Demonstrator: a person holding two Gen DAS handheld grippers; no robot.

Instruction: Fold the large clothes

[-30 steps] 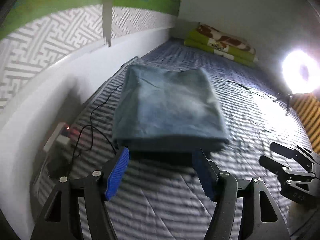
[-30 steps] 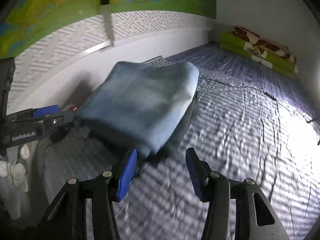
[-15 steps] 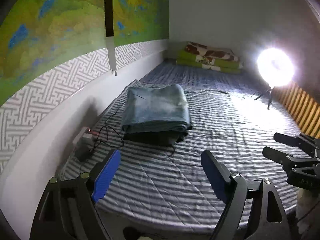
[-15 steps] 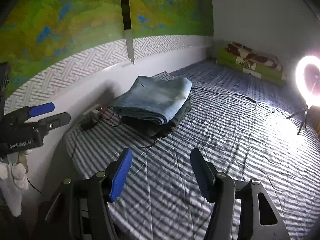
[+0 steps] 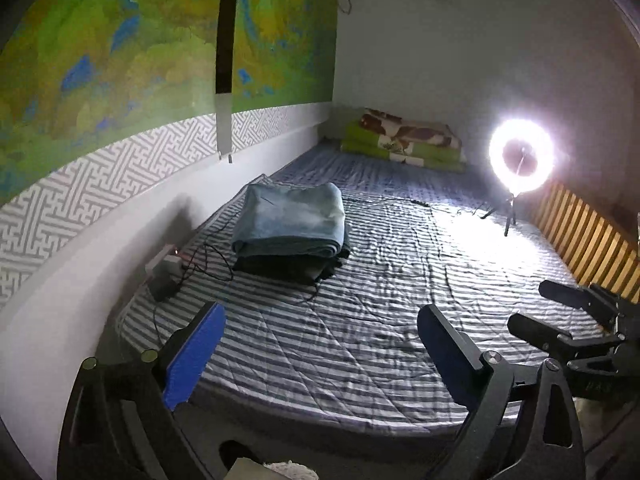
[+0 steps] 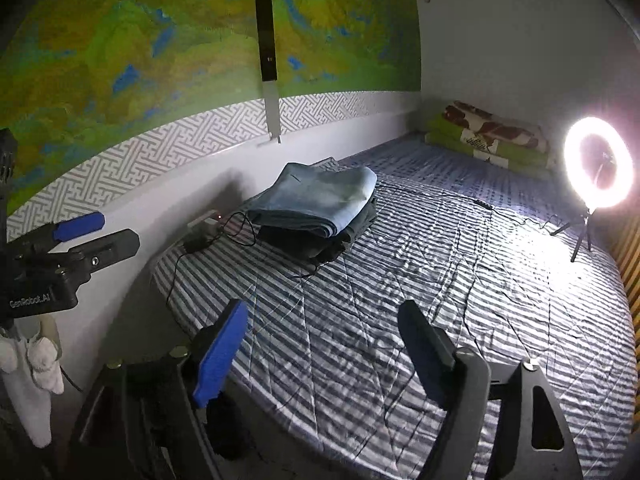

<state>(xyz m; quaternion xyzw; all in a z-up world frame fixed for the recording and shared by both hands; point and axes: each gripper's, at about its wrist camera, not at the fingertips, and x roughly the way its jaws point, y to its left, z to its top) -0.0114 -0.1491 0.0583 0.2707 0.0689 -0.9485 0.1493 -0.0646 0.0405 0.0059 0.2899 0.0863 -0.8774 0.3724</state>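
The folded blue cloth [image 5: 292,220] sits on top of a darker pile on the striped bed [image 5: 360,340], close to the wall, and both claws are far from it. The left gripper [image 5: 320,356] and the right gripper [image 6: 324,352] are both opening wide with nothing between their fingers, so the good thing now is to keep them away and not bump the pile. The cloth's long side seems to run along the wall toward the far pillows, though that is hard to tell here.
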